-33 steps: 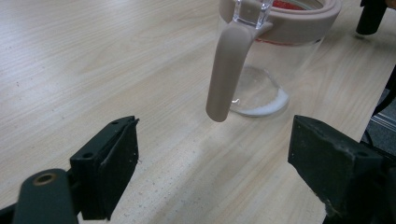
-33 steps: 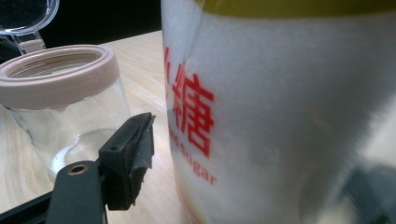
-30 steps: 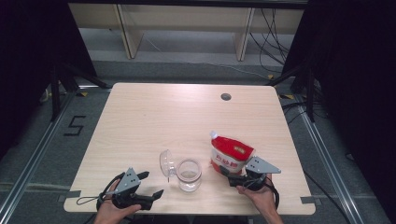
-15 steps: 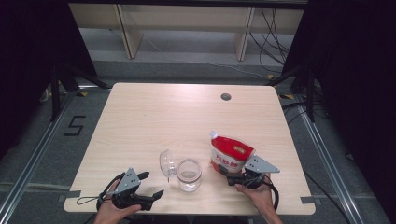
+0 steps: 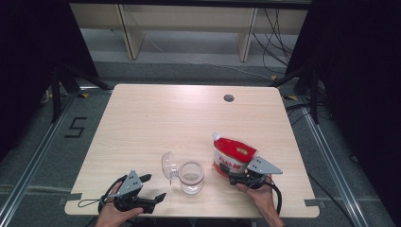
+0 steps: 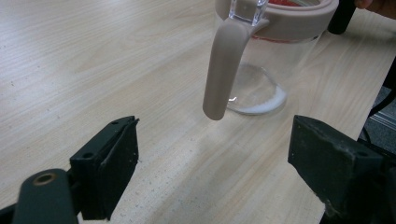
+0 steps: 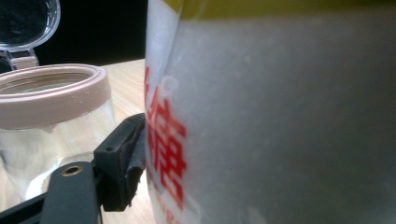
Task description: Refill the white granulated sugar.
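A red and white pouch (image 5: pixel 234 155) stands upright on the table's right front, with red characters on its white side (image 7: pixel 261 116). My right gripper (image 5: pixel 232 174) is shut on the pouch's base. Its jaws have just been closing, and the one black pad (image 7: pixel 122 161) I can see is pressed to the pouch's edge while the other is hidden behind it. Left of the pouch stands a clear glass jar (image 5: pixel 191 177) with a beige rim (image 7: pixel 51 91) and its lid (image 5: pixel 168 165) flipped open. My left gripper (image 5: pixel 156 187) rests open near the front edge, aimed at the jar (image 6: pixel 266 70) and its beige clasp (image 6: pixel 219 70), with nothing between its jaws.
A thin layer of white powder (image 6: pixel 261 100) lies in the jar's bottom. The wooden table (image 5: pixel 156 118) has a round cable hole (image 5: pixel 229 98) at the back right. Both hands sit close to the front edge. Shelving and cables lie on the floor beyond.
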Tool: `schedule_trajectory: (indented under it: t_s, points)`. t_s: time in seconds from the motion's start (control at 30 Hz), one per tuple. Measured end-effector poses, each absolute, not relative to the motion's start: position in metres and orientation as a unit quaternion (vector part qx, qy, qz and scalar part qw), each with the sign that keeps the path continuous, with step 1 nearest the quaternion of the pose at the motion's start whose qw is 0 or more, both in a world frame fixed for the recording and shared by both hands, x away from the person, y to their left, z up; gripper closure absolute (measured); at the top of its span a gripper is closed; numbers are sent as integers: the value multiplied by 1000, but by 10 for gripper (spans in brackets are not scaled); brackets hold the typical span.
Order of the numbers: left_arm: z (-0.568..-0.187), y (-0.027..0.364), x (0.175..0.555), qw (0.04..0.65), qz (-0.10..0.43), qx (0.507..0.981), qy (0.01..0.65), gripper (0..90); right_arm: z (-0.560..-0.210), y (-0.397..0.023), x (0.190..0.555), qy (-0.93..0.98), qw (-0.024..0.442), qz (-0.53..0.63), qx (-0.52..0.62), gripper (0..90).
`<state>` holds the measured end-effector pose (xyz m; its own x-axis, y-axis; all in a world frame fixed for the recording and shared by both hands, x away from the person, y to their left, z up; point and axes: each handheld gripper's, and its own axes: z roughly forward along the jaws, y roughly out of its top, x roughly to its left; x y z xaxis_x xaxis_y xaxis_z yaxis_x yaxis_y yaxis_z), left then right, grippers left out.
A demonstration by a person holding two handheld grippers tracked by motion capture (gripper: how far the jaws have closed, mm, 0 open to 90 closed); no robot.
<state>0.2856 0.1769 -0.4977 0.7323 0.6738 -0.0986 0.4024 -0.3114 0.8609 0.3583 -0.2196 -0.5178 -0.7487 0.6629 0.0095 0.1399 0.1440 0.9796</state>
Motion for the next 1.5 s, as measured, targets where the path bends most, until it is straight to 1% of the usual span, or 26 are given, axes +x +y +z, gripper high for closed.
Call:
schedule_trajectory:
  t_s: [0.03,0.07,0.13,0.2,0.23,0.3,0.33,0.37,0.43,0.47,0.5,0.73,0.77,0.87,0.9,0.93,0.97,1.0,1.1,1.2,1.23,1.27,1.3,1.37,1.4,1.5]
  points:
    - [-498,177,286,480,142,798,337,160,-517,-221,360,722,233,590,274,261]
    - [-498,177,285,480,140,797,339,160,-517,-221,360,723,234,590,274,272]
    - [-498,177,286,478,142,798,337,160,-517,-220,359,722,228,592,275,277]
    - [-497,177,285,474,145,801,337,160,-518,-220,360,723,234,591,273,280]
    - [-497,177,285,475,144,800,336,160,-519,-220,362,718,227,606,258,281]
    - [-497,177,286,475,144,801,336,160,-518,-220,362,718,220,604,268,294]
    - [-497,177,286,475,144,800,336,160,-518,-220,363,715,232,603,267,294]
    - [-497,177,286,476,144,800,336,160,-519,-220,363,715,225,607,264,298]
    - [-497,177,286,475,144,800,336,160,-519,-220,364,715,223,609,261,333]
    - [-498,177,286,475,144,800,336,160,-519,-219,363,716,225,608,260,367]
    - [-498,176,285,478,142,799,336,160,-519,-219,361,720,201,608,266,399]
    - [-497,178,286,480,145,797,337,160,-514,-216,358,729,202,593,274,429]
    - [-496,180,288,474,151,804,324,160,-512,-214,356,731,207,587,279,432]
    - [-496,179,287,482,151,798,330,160,-506,-211,352,741,231,572,266,440]
    - [-496,179,286,479,152,795,340,161,-503,-210,352,744,252,566,251,443]
    - [-496,178,286,482,153,790,346,161,-501,-209,350,749,258,558,248,445]
    - [-495,181,288,476,160,798,333,161,-498,-209,348,752,272,551,238,447]
    - [-496,181,287,478,155,792,347,161,-496,-208,346,756,281,543,233,448]
    - [-496,182,288,478,160,795,337,161,-490,-208,338,766,302,517,235,451]
    - [-496,180,286,476,155,793,347,162,-482,-210,332,773,332,493,224,454]
    - [-496,180,286,475,156,793,347,162,-480,-210,329,774,332,489,225,455]
    - [-496,180,286,475,156,793,348,161,-477,-211,327,777,347,480,216,455]
    - [-496,181,286,476,156,792,349,161,-474,-211,324,780,350,473,212,456]
    - [-496,181,288,477,160,795,338,161,-469,-211,320,779,383,459,191,457]
    - [-496,181,288,477,160,796,337,161,-467,-210,317,784,380,456,184,457]
    - [-496,180,287,478,154,794,344,161,-462,-209,311,785,402,440,169,458]
